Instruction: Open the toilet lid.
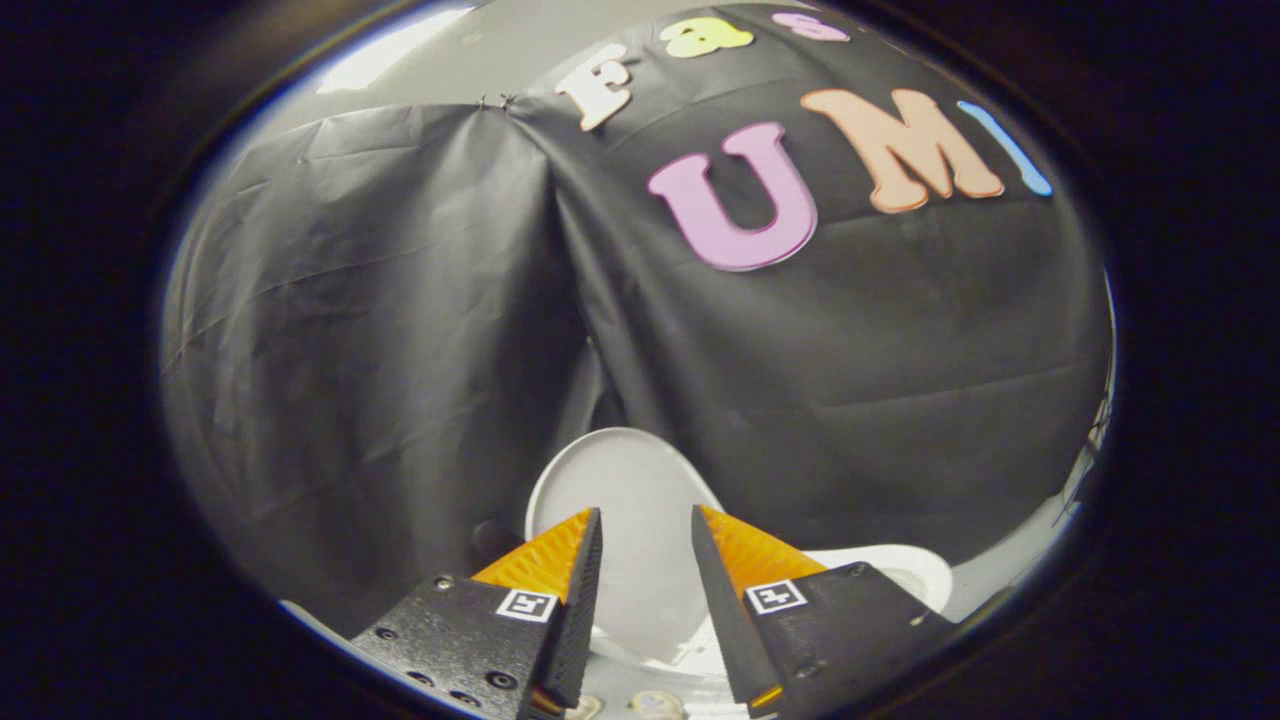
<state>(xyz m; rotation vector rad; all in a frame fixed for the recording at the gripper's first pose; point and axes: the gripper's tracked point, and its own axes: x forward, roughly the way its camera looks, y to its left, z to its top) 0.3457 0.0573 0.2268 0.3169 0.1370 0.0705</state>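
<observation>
The white toilet lid (628, 480) stands raised, tilted back towards the black cloth wall, and I see its rounded top edge just ahead of and between my fingers. My gripper (646, 512) is open, with a clear gap between the two fingers and nothing pressed by them. Through that gap the lid's pale surface continues down to the seat area (690, 655) near the finger bases. Part of the white toilet rim (900, 570) shows to the right of the right finger.
Black cloth wall (400, 330) hangs close behind the toilet, folding into a corner directly above the lid. A strip of pale floor or wall (1020, 560) shows at the right, beside the rim.
</observation>
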